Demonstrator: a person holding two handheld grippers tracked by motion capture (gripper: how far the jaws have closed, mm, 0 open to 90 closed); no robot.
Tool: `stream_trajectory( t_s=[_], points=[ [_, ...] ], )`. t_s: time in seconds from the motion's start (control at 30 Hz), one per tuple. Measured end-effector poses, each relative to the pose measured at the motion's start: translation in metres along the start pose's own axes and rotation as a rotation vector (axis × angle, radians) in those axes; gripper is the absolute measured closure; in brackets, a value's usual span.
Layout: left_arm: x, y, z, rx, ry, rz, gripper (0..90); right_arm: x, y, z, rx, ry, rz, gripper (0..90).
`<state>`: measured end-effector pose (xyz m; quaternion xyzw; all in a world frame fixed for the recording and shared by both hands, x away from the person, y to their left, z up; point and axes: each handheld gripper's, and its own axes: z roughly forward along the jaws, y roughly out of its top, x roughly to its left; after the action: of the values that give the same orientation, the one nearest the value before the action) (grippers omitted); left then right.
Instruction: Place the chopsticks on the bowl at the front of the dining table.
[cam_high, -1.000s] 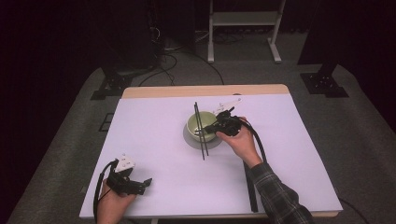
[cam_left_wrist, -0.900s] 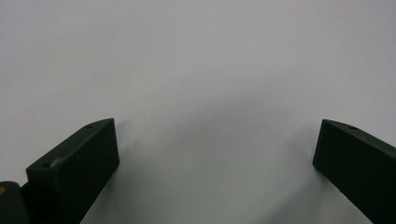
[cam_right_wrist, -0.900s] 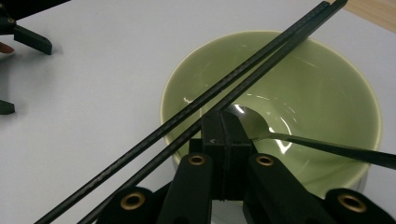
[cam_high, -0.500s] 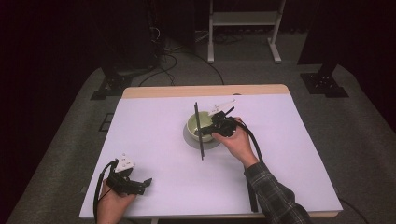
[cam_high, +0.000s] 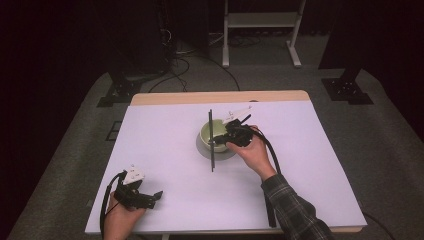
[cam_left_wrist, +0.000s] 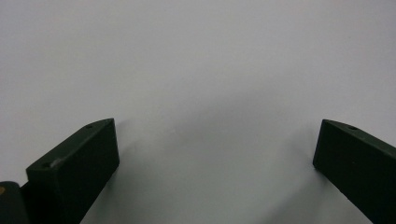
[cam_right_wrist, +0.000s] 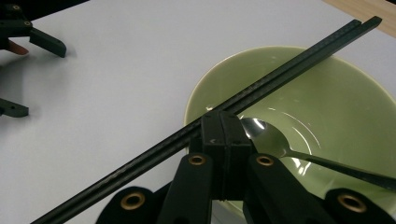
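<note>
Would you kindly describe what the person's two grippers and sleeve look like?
Both the left gripper and the right gripper are black with blocky jaws; brass-coloured rivets show on the right one. Each carries a pale plate on top and trails a black cable. The right forearm wears a dark plaid sleeve.
</note>
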<state>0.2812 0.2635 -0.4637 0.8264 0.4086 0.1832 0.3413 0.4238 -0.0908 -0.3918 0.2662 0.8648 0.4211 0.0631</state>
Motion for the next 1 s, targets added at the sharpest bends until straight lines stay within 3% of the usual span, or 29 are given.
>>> stream_trajectory(
  t_s=[0.57,1.0],
  points=[
    [0.000,0.000,0.000,0.001,0.001,0.000,0.0,0.034,-0.028,-0.033,-0.036,0.032,-0.034,89.8],
    [0.000,0.000,0.000,0.002,-0.001,-0.002,0.0,0.076,-0.042,-0.039,0.009,0.069,-0.114,89.9]
  ],
)
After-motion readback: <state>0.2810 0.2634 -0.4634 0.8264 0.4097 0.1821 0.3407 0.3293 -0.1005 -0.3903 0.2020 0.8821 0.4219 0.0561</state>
